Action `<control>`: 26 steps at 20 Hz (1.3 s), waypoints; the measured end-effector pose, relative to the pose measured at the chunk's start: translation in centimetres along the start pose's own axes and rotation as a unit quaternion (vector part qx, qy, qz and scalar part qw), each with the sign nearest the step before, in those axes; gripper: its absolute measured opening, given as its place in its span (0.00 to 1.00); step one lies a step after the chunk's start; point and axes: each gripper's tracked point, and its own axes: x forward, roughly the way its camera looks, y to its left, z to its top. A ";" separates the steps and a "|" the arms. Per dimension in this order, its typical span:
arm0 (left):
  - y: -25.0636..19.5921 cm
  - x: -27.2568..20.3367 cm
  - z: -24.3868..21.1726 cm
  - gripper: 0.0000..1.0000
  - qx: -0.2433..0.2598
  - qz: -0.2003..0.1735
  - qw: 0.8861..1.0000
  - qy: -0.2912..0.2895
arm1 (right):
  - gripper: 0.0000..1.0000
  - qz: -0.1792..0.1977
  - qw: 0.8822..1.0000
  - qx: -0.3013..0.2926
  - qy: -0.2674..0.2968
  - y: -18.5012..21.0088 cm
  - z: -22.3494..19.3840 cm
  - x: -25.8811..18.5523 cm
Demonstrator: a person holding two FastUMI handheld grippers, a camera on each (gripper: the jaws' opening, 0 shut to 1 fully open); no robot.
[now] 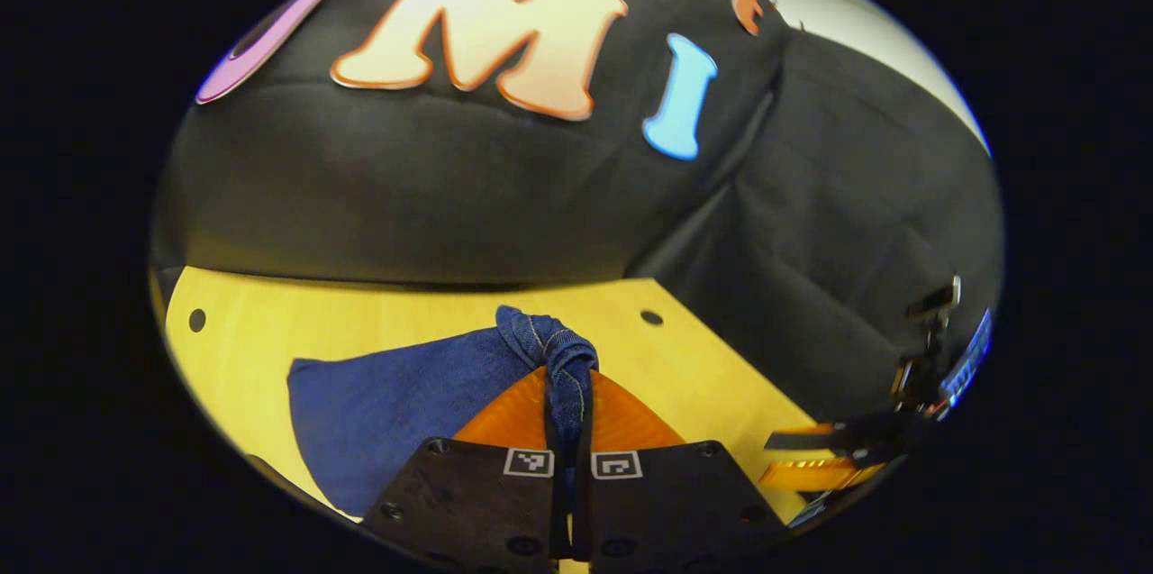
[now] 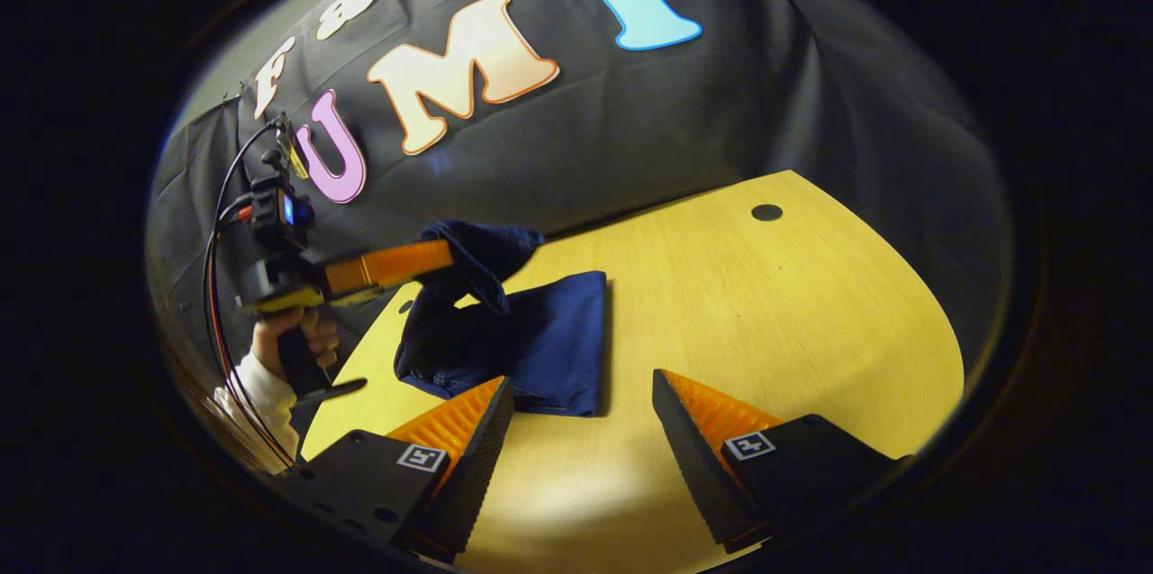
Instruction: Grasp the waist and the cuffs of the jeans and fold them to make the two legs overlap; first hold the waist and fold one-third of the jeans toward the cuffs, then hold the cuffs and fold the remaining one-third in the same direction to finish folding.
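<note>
The blue jeans (image 2: 540,340) lie partly folded on the yellow wooden table (image 2: 766,322). My left gripper (image 1: 569,394) is shut on a bunched end of the jeans (image 1: 549,344), which rises between its fingers while the rest (image 1: 387,403) drapes down to the left. In the right gripper view that same left gripper (image 2: 396,268), held by a hand (image 2: 297,340), lifts a fold of denim above the pile. My right gripper (image 2: 584,394) stands open just in front of the jeans' near edge, with nothing between its fingers. The right gripper (image 1: 829,452) also shows at the left view's lower right.
The black cloth wall (image 1: 504,186) closes the table's far side. Round holes (image 2: 767,212) mark the tabletop. Bare table stretches to the right of the jeans in the right gripper view.
</note>
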 end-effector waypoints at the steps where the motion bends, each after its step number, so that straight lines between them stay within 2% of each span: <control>1: 0.1 -0.2 -2.3 0.01 0.020 0.012 1.000 0.020 | 0.96 -0.001 1.000 -0.002 0.004 -0.6 -0.3 -0.2; 5: 0.2 0.8 -9.0 0.01 0.087 0.078 0.991 0.068 | 0.96 0.006 1.000 -0.009 0.016 -1.3 -1.1 -0.5; 7: 0.4 0.6 -10.1 0.04 0.091 0.112 0.986 0.078 | 0.96 0.009 1.000 -0.015 0.019 -1.2 -1.4 -0.5; 8: 0.3 0.6 -10.0 0.02 0.083 0.122 0.986 0.076 | 0.96 0.010 1.000 -0.017 0.022 -1.0 -1.7 -0.5; 9: -0.4 0.4 -9.7 0.17 0.066 0.118 0.988 0.071 | 0.96 0.012 0.999 -0.018 0.024 -0.7 -1.7 -0.6; 10: -1.1 -0.5 -9.3 0.20 0.048 0.117 0.990 0.064 | 0.96 0.014 0.999 -0.017 0.023 -0.3 -1.7 -0.8; 12: -1.6 -3.7 -7.6 0.52 0.035 0.123 0.991 0.038 | 0.96 0.016 1.000 -0.018 0.015 0.7 -1.4 -1.0; 14: -0.3 -8.0 -5.8 0.84 0.034 0.157 0.987 0.010 | 0.96 0.017 1.000 -0.018 0.002 2.1 -0.8 -1.4; 15: 0.4 -10.3 -5.3 0.87 0.032 0.175 0.984 0.004 | 0.89 0.019 1.000 -0.014 -0.004 2.9 -0.5 -1.6; 16: 1.2 -12.5 -5.0 0.87 0.032 0.190 0.981 -0.003 | 0.96 0.024 1.000 -0.009 -0.011 4.1 -0.3 -1.9; 19: 4.2 -17.8 -4.8 0.87 0.040 0.229 0.972 -0.016 | 0.98 0.029 0.999 -0.003 -0.032 6.8 0.5 -2.4; 26: 7.3 -22.4 -7.2 0.87 -0.013 0.233 0.972 -0.017 | 0.98 0.022 0.998 -0.025 -0.059 11.3 1.1 -4.8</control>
